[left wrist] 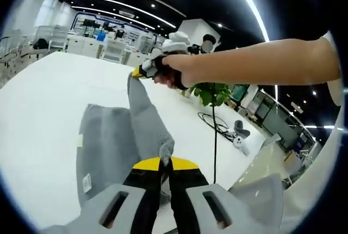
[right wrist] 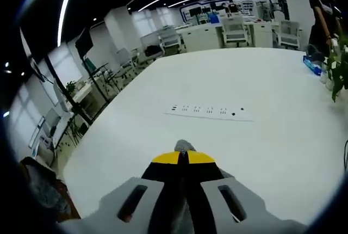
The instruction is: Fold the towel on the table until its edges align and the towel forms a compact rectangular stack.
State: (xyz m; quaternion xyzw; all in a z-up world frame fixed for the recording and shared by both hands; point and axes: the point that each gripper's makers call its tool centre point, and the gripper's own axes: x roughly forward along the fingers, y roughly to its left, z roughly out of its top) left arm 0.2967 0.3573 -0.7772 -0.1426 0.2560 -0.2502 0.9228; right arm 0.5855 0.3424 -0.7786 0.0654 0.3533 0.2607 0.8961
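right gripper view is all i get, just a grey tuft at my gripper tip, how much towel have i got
Observer: One corner. In the left gripper view the right gripper holds a towel edge lifted off the table.
Operator: and the left gripper
Observer: The left gripper is shut on the other corner of that raised edge.
Operator: rest of the towel still flat
Observer: Mostly; the bulk lies spread on the table below the raised strip, with a small white tag at its near edge.
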